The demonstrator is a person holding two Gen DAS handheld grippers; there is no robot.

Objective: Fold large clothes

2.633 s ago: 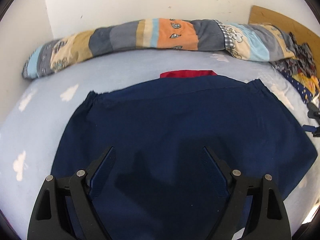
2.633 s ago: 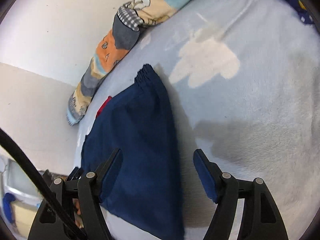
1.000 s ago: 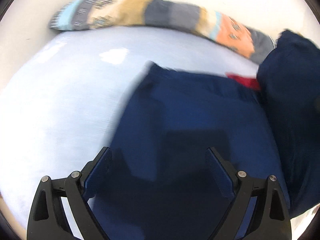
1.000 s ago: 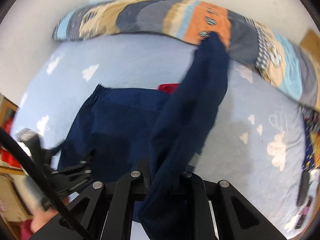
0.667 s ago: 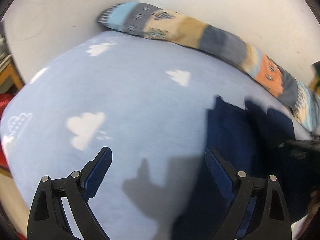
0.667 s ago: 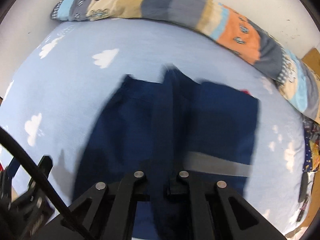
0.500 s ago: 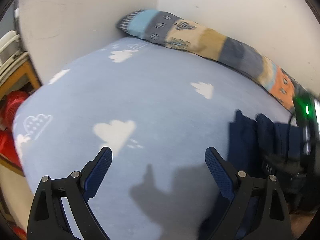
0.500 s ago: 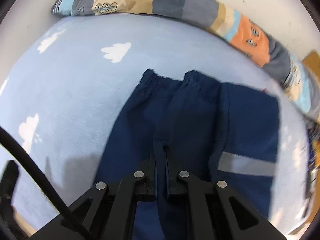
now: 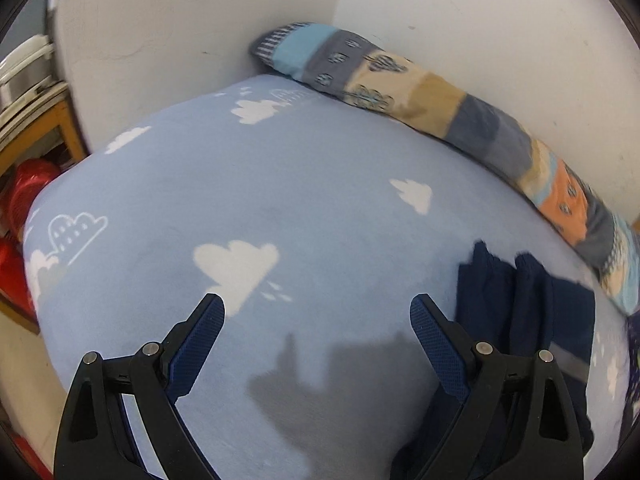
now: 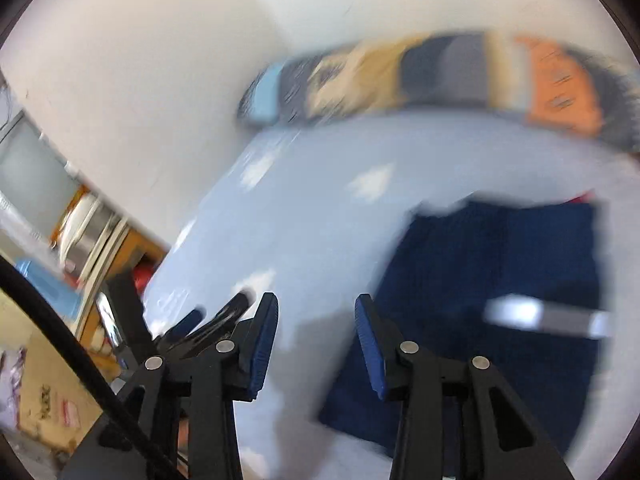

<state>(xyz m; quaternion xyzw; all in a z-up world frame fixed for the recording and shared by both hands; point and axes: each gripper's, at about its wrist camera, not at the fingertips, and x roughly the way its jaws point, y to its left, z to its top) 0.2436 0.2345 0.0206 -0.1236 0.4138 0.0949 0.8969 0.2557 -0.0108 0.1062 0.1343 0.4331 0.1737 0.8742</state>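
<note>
A dark navy garment (image 10: pixel 500 280) with a grey reflective stripe (image 10: pixel 548 316) lies folded lengthwise on the light blue cloud-print bed sheet (image 9: pixel 280 208). In the left wrist view the garment (image 9: pixel 520 320) is at the right edge. My left gripper (image 9: pixel 316 312) is open and empty above bare sheet, left of the garment. My right gripper (image 10: pixel 316 312) is open and empty, just left of the garment's near edge. The right wrist view is motion-blurred.
A long patchwork bolster (image 9: pixel 440 108) lies along the white wall at the back of the bed. A wooden shelf with red items (image 9: pixel 24 192) stands left of the bed. The left gripper shows in the right wrist view (image 10: pixel 208 320).
My right gripper carried the garment's right side over to the left, laid it down, then let go and opened. My left gripper swung left off the garment to bare sheet.
</note>
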